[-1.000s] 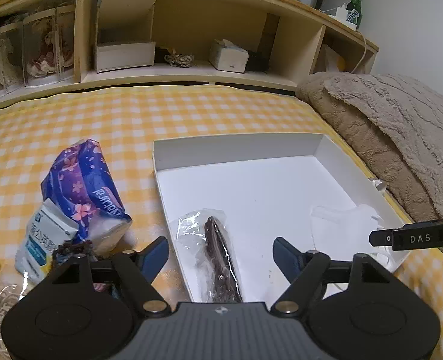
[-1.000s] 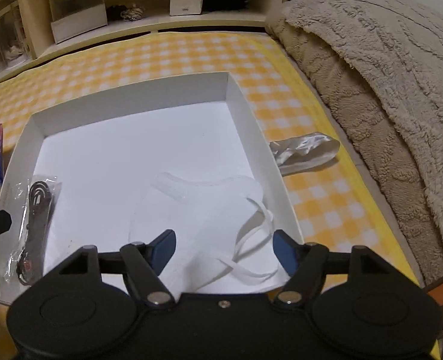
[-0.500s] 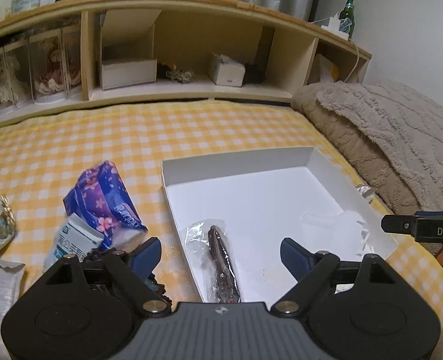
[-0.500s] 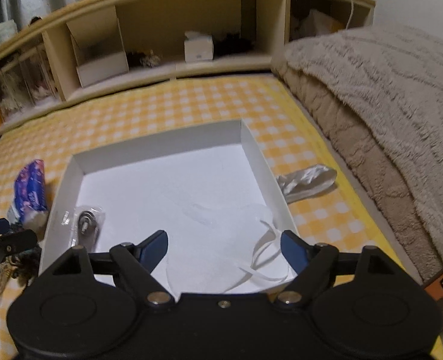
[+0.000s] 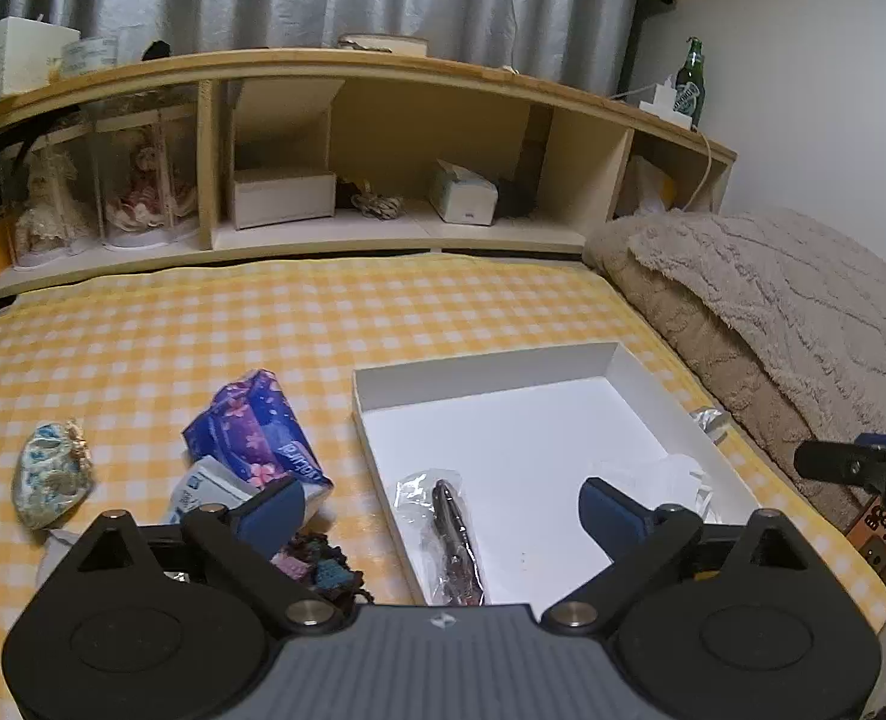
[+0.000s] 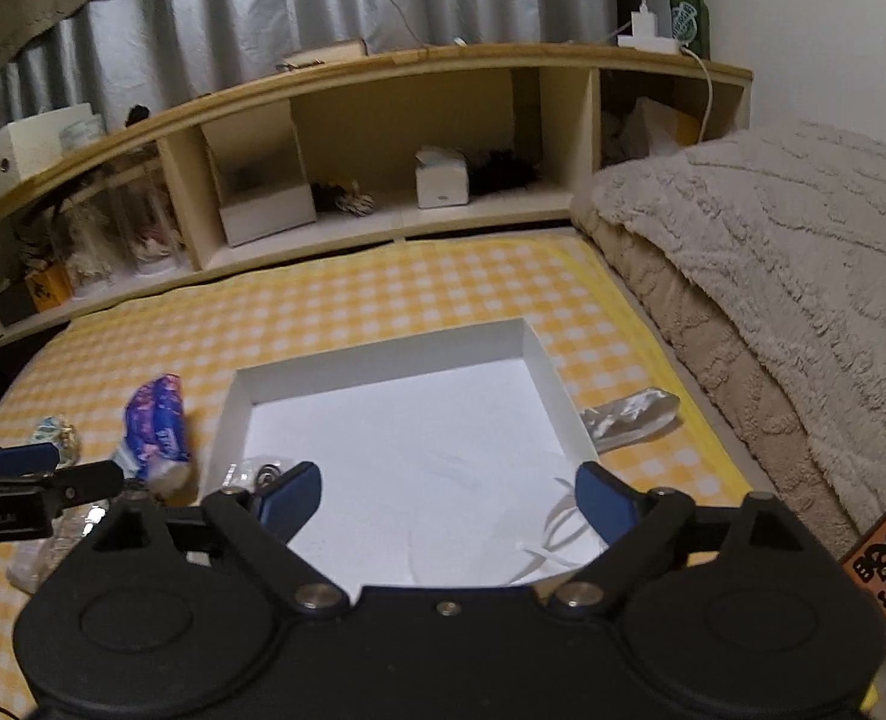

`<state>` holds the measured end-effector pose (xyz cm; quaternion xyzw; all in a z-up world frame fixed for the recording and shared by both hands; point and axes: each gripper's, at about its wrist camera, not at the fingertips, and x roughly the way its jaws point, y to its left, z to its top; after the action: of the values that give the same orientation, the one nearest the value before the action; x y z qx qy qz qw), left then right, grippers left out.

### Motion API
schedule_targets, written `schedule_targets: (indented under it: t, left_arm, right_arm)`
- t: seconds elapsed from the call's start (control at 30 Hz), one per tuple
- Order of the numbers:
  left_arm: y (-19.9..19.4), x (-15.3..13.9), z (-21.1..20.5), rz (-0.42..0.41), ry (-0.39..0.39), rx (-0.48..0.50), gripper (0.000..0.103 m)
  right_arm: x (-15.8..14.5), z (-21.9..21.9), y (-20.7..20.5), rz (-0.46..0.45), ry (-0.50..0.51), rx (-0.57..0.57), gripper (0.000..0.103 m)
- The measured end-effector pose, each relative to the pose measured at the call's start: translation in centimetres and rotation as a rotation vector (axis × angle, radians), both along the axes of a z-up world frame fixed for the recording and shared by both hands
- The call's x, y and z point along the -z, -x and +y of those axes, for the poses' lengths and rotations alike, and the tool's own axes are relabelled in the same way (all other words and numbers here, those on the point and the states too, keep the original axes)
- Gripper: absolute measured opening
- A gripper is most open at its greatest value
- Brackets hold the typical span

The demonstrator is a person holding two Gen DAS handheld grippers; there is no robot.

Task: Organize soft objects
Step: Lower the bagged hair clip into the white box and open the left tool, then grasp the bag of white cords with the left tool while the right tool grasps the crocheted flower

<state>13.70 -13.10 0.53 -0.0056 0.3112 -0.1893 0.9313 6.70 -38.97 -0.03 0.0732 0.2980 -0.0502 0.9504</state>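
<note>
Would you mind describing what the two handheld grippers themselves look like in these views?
The left gripper and the right gripper look alike: two dark blue finger pads on black angular linkage arms with silver pivot pins, over round black housings. The left gripper's centre panel is ribbed grey with a small white logo; the right gripper's is plain black with one screw. No sleeves show.

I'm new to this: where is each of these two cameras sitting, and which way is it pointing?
Left wrist view: sits on the left gripper, looking forward along its open fingers over the white box and checked bedspread toward the shelf; the right gripper pokes in from the right.
Right wrist view: sits on the right gripper, also open, facing the same way; the left gripper enters from the left.
Both show the box, the purple pack, the shelf, the green bottle and the beige blanket.
</note>
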Motion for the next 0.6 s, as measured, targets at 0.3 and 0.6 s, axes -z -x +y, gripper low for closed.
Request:
schedule_targets:
  t: [0.3, 0.6]
  left_arm:
    - [1.9, -1.3, 1.8, -0.017, 0.002, -0.029, 0.103]
    - [3.0, -1.3, 4.1, -0.019, -0.004, -0.056, 0.103]
  right_arm:
    - [-0.5, 1.5, 1.7, 0.010, -0.004, 0.005, 0.103]
    - [-0.4, 3.2, 2.5, 0.004, 0.009, 0.023, 0.103]
